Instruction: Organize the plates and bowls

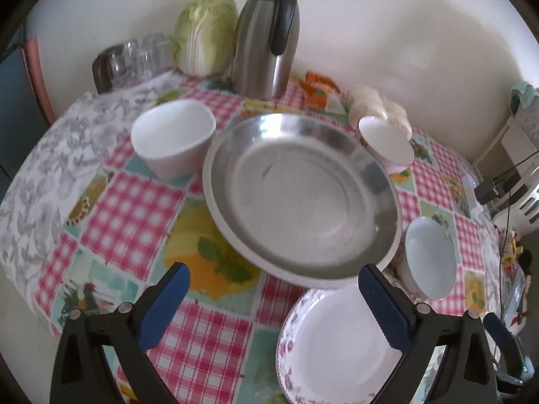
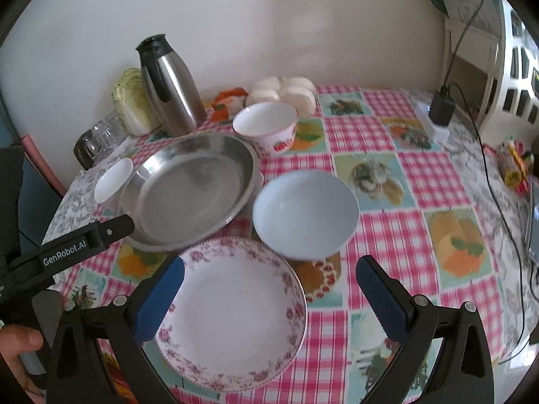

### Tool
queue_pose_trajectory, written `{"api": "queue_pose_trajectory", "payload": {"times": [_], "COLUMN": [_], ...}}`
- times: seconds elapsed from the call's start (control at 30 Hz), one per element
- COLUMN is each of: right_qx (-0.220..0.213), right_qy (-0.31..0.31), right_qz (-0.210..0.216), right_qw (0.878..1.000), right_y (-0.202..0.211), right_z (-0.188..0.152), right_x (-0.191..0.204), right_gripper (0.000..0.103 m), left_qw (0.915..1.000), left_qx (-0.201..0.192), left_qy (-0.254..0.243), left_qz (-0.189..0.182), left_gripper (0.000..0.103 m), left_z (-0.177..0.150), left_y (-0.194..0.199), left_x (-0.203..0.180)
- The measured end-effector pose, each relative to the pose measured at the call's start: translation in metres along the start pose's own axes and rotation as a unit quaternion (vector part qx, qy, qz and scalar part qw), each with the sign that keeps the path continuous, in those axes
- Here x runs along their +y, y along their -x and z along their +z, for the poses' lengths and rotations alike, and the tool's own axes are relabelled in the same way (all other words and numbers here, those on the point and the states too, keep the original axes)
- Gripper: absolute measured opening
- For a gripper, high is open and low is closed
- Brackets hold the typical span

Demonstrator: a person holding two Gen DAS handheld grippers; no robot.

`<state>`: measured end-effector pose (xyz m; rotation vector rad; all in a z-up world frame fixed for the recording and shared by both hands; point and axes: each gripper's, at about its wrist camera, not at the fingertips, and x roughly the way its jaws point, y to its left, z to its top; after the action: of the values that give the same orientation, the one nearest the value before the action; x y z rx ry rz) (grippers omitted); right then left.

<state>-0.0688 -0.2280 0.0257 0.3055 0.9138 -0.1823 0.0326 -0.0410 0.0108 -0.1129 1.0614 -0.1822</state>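
A large steel plate (image 1: 299, 198) (image 2: 188, 185) lies mid-table. A plain white bowl (image 1: 173, 138) (image 2: 113, 180) sits at its left. A white bowl with a red print (image 1: 385, 141) (image 2: 266, 128) sits behind it. A pale blue bowl (image 1: 429, 257) (image 2: 305, 213) sits at its right. A pink-flowered plate (image 1: 337, 346) (image 2: 232, 313) lies nearest. My left gripper (image 1: 274, 289) is open and empty, hovering over the steel plate's near rim. My right gripper (image 2: 269, 277) is open and empty above the flowered plate. The left gripper's body (image 2: 84, 242) shows in the right wrist view.
A steel thermos (image 1: 266, 33) (image 2: 168, 87), a cabbage (image 1: 205, 33), drinking glasses (image 1: 134, 57), white buns (image 2: 283, 91) and an orange packet (image 1: 318, 91) stand along the wall. A power adapter with cable (image 2: 439, 107) lies at the right.
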Motion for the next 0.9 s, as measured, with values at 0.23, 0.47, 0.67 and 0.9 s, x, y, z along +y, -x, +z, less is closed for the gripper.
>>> {"api": "queue_pose_trajectory", "payload": {"times": [0.23, 0.47, 0.67, 0.9], "right_qx": [0.054, 0.109, 0.146, 0.173], "right_qy": [-0.054, -0.093, -0.116, -0.122], "right_qz": [0.0, 0.009, 0.029, 0.047], "right_qw": [0.997, 0.99, 0.982, 0.976], "right_y": [-0.019, -0.04, -0.054, -0.069], "right_z": [-0.012, -0.021, -0.028, -0.033], "right_x": [-0.023, -0.039, -0.047, -0.049], "right_gripper": [0.1, 0.088, 0.072, 0.04], "left_qw": [0.9991, 0.9946, 0.9886, 0.9827], "left_qx": [0.043, 0.1, 0.146, 0.181], "left_qy": [0.001, -0.024, -0.032, -0.037], "left_qz": [-0.006, -0.017, -0.019, -0.014], "left_gripper": [0.097, 0.096, 0.084, 0.066], "left_z": [-0.008, -0.017, -0.026, -0.031], "left_y": [-0.013, -0.033, -0.052, -0.073], "left_x": [-0.002, -0.017, -0.023, -0.033]}}
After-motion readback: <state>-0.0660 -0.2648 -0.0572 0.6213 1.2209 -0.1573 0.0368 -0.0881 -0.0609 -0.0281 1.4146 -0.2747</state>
